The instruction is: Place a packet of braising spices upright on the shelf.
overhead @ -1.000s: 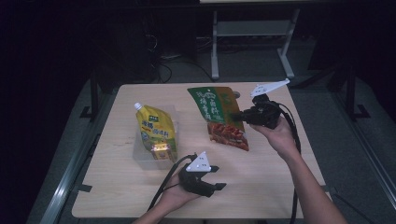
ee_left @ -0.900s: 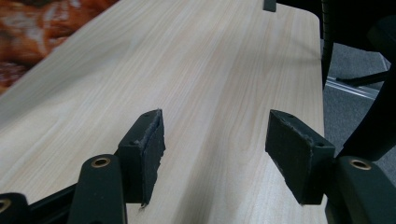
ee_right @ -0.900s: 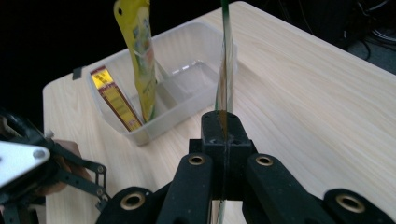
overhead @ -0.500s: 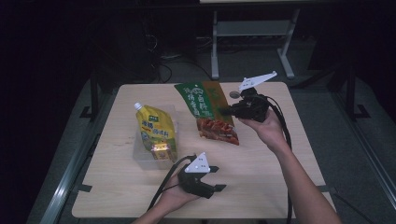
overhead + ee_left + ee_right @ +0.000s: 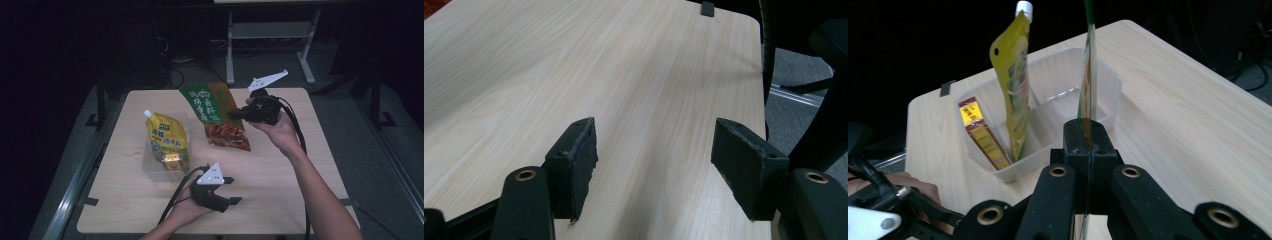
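Note:
My right gripper is shut on the right edge of a flat green-and-orange food packet, which hangs tilted above the table's far middle. In the right gripper view the jaws pinch the packet, seen edge-on. A yellow spout pouch stands in a clear plastic tub beside a small red-and-yellow box; the pouch, tub and box lie ahead of the held packet. My left gripper rests open near the front edge, its jaws wide apart over bare wood.
The light wooden table has bare surface at the right and front. A white metal stand and cables are on the dark floor behind it. The table's right edge and a chair base are close to the left gripper.
My right gripper has carried the packet leftward and slightly up, from the table's far right toward the tub. The left hand has stayed in place.

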Motion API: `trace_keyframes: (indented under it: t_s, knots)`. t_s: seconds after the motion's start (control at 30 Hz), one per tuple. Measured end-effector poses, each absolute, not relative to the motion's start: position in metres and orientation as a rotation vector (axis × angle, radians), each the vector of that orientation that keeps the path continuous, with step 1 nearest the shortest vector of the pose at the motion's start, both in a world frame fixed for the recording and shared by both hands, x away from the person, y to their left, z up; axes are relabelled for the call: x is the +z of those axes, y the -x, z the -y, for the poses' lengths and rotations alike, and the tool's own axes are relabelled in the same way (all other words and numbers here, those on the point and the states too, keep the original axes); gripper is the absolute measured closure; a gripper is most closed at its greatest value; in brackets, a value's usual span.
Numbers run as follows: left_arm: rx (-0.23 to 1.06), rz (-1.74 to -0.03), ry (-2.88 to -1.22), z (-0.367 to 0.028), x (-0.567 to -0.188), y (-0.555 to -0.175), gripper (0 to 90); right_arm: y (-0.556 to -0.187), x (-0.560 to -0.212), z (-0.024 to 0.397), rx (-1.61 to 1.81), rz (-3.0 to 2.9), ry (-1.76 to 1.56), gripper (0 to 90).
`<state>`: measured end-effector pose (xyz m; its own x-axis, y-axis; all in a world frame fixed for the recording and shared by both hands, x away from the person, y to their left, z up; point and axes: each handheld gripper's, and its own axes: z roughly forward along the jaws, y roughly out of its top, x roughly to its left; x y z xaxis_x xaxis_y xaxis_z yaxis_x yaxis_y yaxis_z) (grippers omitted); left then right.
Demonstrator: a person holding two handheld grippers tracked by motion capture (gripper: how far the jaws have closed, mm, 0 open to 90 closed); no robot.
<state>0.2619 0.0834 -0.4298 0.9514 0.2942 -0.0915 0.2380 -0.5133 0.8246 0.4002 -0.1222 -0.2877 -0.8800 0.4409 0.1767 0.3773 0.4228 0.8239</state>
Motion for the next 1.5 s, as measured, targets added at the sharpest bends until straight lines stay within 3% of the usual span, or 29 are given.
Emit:
trace_keyframes:
  t_s: [1.5]
  knots:
    - [0.045, -0.341, -2.123, -0.083, -0.429, -0.258, 32.6, -0.442, -0.262, 0.049, 1.555, -2.6, -0.62, 90.0]
